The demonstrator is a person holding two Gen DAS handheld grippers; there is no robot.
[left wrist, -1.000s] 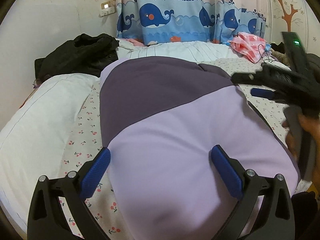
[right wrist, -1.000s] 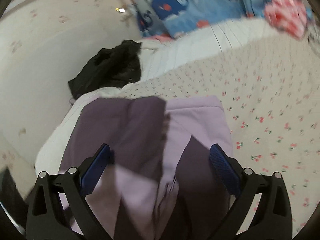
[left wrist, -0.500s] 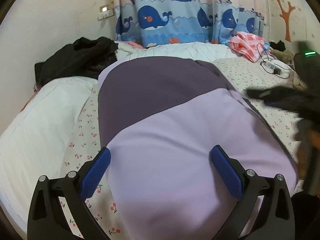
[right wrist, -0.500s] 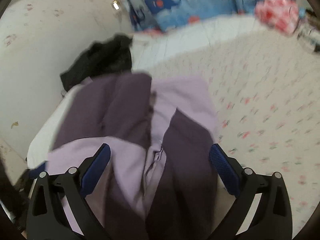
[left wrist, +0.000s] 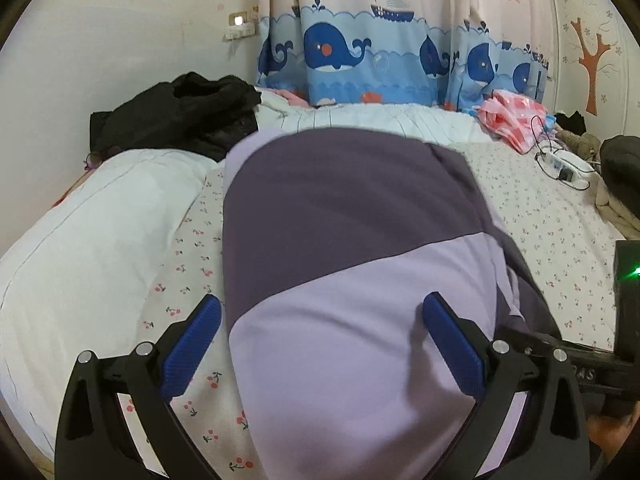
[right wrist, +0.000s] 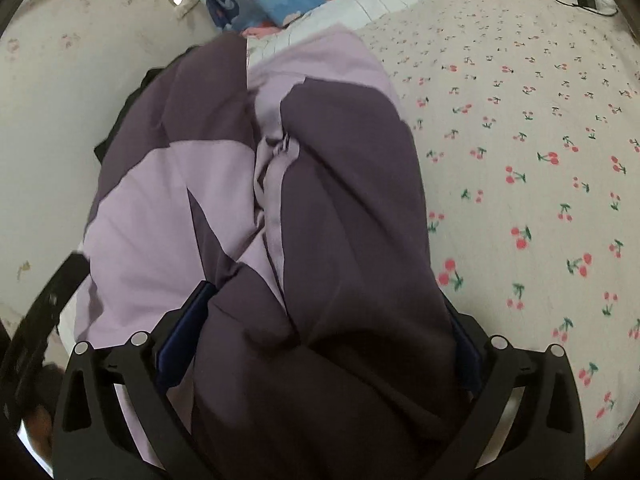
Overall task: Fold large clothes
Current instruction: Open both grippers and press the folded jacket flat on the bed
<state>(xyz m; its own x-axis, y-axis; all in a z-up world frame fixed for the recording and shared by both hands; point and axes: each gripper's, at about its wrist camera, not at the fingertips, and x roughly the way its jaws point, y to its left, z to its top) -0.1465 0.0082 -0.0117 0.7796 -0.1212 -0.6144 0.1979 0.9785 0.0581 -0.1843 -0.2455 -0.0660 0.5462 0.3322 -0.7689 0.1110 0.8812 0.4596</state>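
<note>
A large two-tone garment [left wrist: 352, 280], dark purple and lilac, lies folded on the cherry-print bed sheet [left wrist: 552, 216]. My left gripper [left wrist: 320, 336] is open, its blue pads either side of the garment's near lilac part. In the right wrist view the garment [right wrist: 280, 208] fills the middle, with a bunched zipper seam down its centre. My right gripper [right wrist: 324, 324] is open, and dark purple cloth lies between its fingers and hides most of the pads. I cannot tell whether they touch it.
A black garment [left wrist: 180, 120] lies on a white pillow [left wrist: 92, 240] at the back left. A pink checked cloth [left wrist: 512, 116] and a white charger with cables [left wrist: 560, 164] lie at the back right. A whale-print curtain [left wrist: 380, 52] hangs behind the bed.
My right gripper has dropped from above the bed onto the garment's right side, so cloth now lies between its fingers. My left gripper has hardly moved.
</note>
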